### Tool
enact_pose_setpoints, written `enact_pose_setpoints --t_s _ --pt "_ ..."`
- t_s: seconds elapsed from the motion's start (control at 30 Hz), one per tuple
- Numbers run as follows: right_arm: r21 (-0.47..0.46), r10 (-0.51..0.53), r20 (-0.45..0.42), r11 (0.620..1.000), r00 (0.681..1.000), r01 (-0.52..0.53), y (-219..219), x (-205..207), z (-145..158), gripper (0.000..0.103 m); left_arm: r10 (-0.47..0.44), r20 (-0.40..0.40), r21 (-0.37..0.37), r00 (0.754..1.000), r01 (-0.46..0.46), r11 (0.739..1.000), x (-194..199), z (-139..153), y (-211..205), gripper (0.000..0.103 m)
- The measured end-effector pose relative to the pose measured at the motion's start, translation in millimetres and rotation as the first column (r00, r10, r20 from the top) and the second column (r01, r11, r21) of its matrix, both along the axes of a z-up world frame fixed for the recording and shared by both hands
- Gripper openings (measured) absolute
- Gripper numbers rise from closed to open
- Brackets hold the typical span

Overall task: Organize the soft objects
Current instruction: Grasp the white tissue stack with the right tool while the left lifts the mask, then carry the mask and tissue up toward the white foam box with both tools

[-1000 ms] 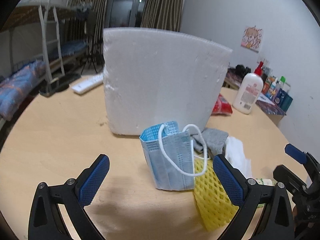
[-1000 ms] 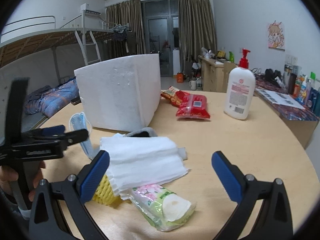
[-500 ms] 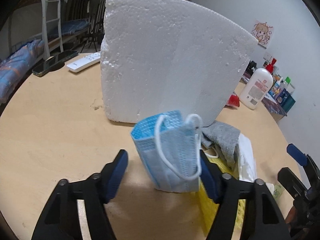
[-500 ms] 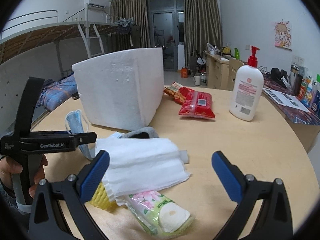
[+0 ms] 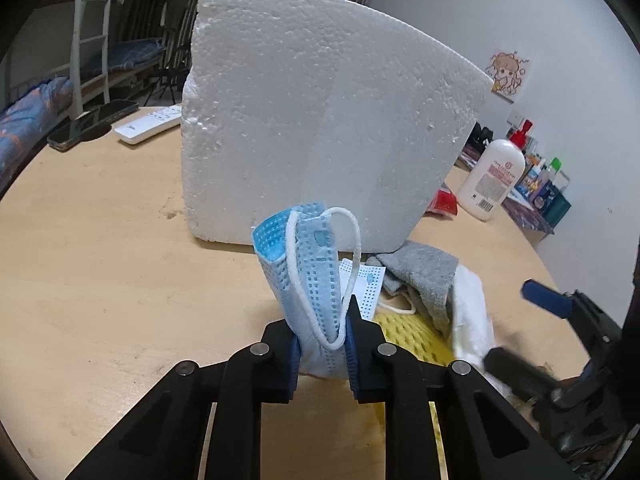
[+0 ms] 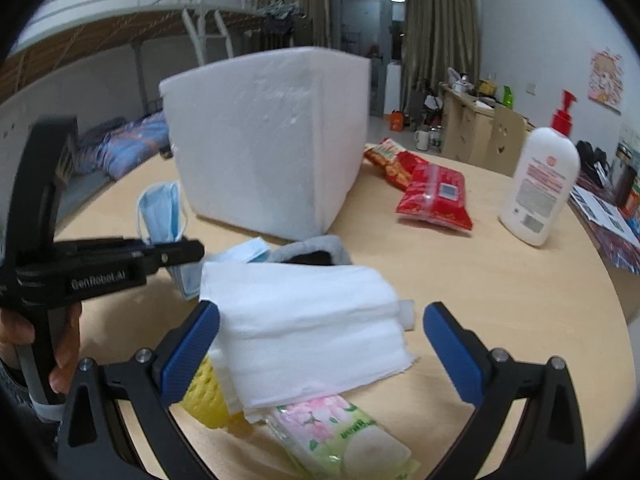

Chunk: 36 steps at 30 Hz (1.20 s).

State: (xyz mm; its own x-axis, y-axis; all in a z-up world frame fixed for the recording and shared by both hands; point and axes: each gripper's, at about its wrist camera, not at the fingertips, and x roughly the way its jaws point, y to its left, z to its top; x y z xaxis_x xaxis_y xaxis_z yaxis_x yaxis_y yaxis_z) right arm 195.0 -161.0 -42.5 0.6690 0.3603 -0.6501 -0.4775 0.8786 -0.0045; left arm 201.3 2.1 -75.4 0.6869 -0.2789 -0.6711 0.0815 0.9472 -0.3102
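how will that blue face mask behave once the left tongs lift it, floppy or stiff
Likely floppy: the blue face mask is thin pleated fabric, bunched where the left tongs pinch it. Probably very light. Its ear loop hangs loose and might snag the grey cloth beside it.

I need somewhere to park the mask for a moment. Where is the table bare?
Bare wood lies left of the foam box, toward the remote, and between the tissue stack and the lotion bottle. It is crowded around the sock and yellow net.
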Motion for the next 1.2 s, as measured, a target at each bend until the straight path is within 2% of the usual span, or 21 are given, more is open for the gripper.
enact_pose_setpoints --t_s 0.03,0.1,0.17,0.23,0.27,0.37,0.4,0.47,0.57,0.8,0.87,1.07,1.2 --pt "-0.005 0.011 -0.007 1.000 1.000 -0.011 3 0 -1 0.102 -0.002 -0.001 -0.006 1.000 0.002 1.000 0 0 0 0.019" --pt "-0.019 0.028 -0.035 0.999 0.999 -0.028 9 3 -6 0.093 -0.008 -0.001 -0.011 1.000 0.008 1.000 -1 -2 0 0.019" --pt "-0.029 0.031 -0.054 0.999 0.998 -0.032 12 6 -11 0.078 -0.017 0.007 -0.014 1.000 0.017 1.000 -2 -1 -1 0.019" --pt "-0.045 0.030 -0.079 0.998 0.996 -0.033 14 9 -17 0.072 -0.023 0.017 -0.015 1.000 0.023 1.000 -4 0 -1 0.019" --pt "-0.048 0.025 -0.091 0.998 0.996 -0.030 14 10 -19 0.066 -0.027 0.019 -0.015 0.999 0.028 0.999 -5 1 -1 0.019" --pt "-0.025 0.031 -0.124 0.999 0.992 -0.035 13 9 -20 0.046 -0.031 0.024 -0.021 0.999 0.031 0.999 -5 1 0 0.019" --pt "-0.023 0.027 -0.123 0.999 0.992 -0.030 13 7 -19 0.042 -0.030 0.025 -0.024 0.999 0.030 0.999 -6 1 1 0.019" --pt "-0.012 0.026 -0.118 1.000 0.993 -0.028 11 4 -16 0.029 -0.030 0.030 -0.027 0.999 0.031 0.999 -8 1 3 0.019" --pt "0.049 0.009 -0.114 0.999 0.993 -0.004 1 2 -11 0.016 -0.036 0.050 -0.027 0.998 0.037 0.999 -11 4 3 0.019" --pt "0.181 -0.069 -0.058 0.980 0.996 0.079 -33 -16 11 0.011 -0.046 0.107 -0.026 0.993 0.049 0.998 -22 11 6 0.019" --pt "0.208 -0.081 -0.022 0.975 0.996 0.084 -40 -24 21 0.011 -0.053 0.134 -0.024 0.990 0.057 0.998 -26 15 5 0.014" --pt "0.290 -0.090 0.055 0.954 0.994 0.071 -51 -38 45 0.012 -0.054 0.232 -0.010 0.971 0.058 0.998 -49 39 6 0.014" --pt "0.304 -0.091 0.087 0.951 0.992 0.060 -49 -42 56 0.012 -0.055 0.272 0.018 0.961 0.052 0.998 -63 55 4 0.013"
